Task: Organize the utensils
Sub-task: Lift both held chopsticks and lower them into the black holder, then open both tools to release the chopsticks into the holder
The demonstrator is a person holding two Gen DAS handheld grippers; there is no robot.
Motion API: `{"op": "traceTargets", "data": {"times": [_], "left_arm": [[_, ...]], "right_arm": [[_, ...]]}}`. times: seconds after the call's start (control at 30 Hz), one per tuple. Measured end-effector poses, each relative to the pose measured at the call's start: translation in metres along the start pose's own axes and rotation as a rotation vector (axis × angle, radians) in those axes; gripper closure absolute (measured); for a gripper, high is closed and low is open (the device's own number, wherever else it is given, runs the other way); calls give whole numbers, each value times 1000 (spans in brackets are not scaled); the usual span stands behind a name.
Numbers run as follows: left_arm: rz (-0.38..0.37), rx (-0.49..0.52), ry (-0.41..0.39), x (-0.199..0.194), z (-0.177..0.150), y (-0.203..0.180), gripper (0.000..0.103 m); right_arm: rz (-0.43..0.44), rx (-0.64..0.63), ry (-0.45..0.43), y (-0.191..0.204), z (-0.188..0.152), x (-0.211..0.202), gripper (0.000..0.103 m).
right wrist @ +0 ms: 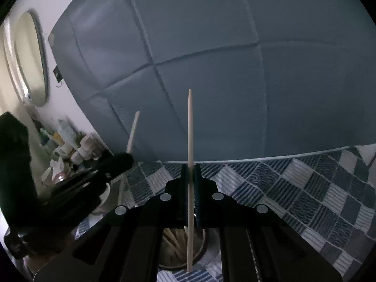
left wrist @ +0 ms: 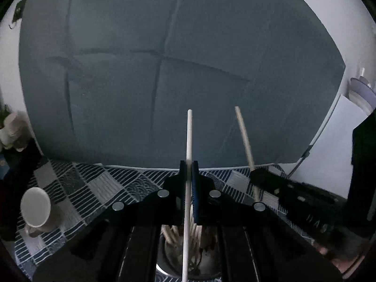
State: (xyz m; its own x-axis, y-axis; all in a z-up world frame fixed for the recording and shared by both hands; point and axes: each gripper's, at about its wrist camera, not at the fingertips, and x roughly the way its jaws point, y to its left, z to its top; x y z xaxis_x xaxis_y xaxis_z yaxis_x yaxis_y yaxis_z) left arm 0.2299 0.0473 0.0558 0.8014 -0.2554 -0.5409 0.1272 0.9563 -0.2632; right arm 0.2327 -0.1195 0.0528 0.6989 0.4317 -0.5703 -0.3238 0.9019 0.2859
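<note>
Chopsticks were pinched upright, one in the left gripper (left wrist: 188, 164), one in the right gripper (right wrist: 190, 166), above the metal holder (right wrist: 181, 246) on the checked cloth (right wrist: 293, 188). Thin grips risked pivoting, so either stick might slip out.

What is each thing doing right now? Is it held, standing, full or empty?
Left hand-held gripper: shut on left chopstick.
Right hand-held gripper: shut on right chopstick.
Round holder: upright, holding more chopsticks.
White mug: standing on the checkered cloth, inside unclear.
</note>
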Motion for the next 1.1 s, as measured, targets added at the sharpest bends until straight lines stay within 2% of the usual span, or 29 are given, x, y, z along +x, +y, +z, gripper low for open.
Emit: {"op": "traceTargets", "data": {"times": [0.2,0.3,0.4,0.73,0.87,1.1], "left_arm": [[-74,-48,-92,11,0,8,98],[-91,-34,-160,11,-8,9,98],[-84,-2,-176,17,-17,8,98],[-89,-7,-188,24,-56,15,98],[-87,-22,-184,21,-68,22,98],[-59,-15,-169,10,-83,23,98]], "right_arm": [[64,9,-37,0,-4,14,98],[90,21,-50,-2,-10,19,98],[89,16,-41,-2,-17,26,98],[99,-10,-49,4,-44,36,98],[79,-35,-64,4,-57,32,98],[48,-54,-37,-1,-73,25,98]]}}
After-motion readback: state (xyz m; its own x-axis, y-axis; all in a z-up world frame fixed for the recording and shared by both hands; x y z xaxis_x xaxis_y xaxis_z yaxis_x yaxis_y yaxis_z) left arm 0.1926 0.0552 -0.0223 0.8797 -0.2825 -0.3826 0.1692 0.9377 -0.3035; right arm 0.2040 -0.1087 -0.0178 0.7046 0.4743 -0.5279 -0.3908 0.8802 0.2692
